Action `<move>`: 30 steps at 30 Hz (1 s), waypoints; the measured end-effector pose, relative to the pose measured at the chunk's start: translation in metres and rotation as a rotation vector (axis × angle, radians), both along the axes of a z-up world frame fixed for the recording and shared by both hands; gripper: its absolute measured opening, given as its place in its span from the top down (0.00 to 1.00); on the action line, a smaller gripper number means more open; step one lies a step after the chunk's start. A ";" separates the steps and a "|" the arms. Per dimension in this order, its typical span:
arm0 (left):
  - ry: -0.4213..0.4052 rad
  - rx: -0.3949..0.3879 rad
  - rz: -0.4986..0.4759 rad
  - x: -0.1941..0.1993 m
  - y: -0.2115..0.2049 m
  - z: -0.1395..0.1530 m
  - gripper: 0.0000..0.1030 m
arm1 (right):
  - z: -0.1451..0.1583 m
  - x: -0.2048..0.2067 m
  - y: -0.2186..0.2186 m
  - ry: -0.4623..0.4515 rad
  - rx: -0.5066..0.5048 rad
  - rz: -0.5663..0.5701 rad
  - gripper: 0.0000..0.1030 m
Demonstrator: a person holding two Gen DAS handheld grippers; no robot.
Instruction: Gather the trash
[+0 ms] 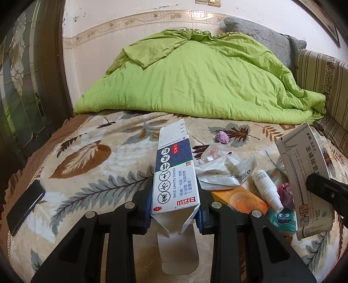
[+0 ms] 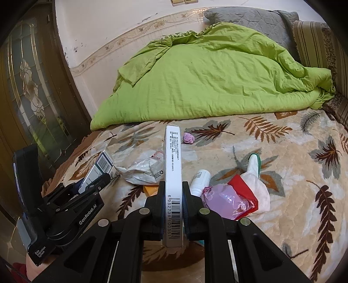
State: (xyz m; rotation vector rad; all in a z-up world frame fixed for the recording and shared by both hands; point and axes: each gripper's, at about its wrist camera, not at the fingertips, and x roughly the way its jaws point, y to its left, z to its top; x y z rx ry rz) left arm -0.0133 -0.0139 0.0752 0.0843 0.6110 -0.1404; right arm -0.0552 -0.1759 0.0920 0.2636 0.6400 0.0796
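Collection under way. Left gripper point(image 1: 175, 202) fingers clamp the blue-and-white carton point(image 1: 174, 174); right gripper point(image 2: 173, 202) fingers clamp the flat white box point(image 2: 173, 165). Crumpled bag point(image 2: 145, 168), spray bottle point(image 2: 200, 179) and pink wrapper point(image 2: 224, 201) remain on the bed point(image 2: 293, 174).

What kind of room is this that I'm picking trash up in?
Most likely a bedroom: a rumpled green duvet and a grey pillow lie on a bed with a leaf-print blanket, and a wooden door with patterned glass stands beside it.
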 end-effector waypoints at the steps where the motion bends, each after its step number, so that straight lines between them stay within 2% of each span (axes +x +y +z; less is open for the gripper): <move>1: -0.002 -0.001 0.001 0.000 0.000 0.000 0.71 | 0.000 0.000 0.000 0.000 0.000 0.000 0.86; 9: -0.037 0.002 0.001 -0.007 0.001 0.007 0.71 | 0.000 0.000 0.000 -0.001 0.000 0.001 0.86; 23: -0.117 0.064 0.098 -0.009 0.016 0.019 0.71 | 0.000 0.003 0.007 -0.001 -0.001 0.019 0.86; 30: -0.124 0.072 0.113 -0.009 0.020 0.019 0.71 | -0.002 0.004 0.013 0.000 -0.005 0.032 0.86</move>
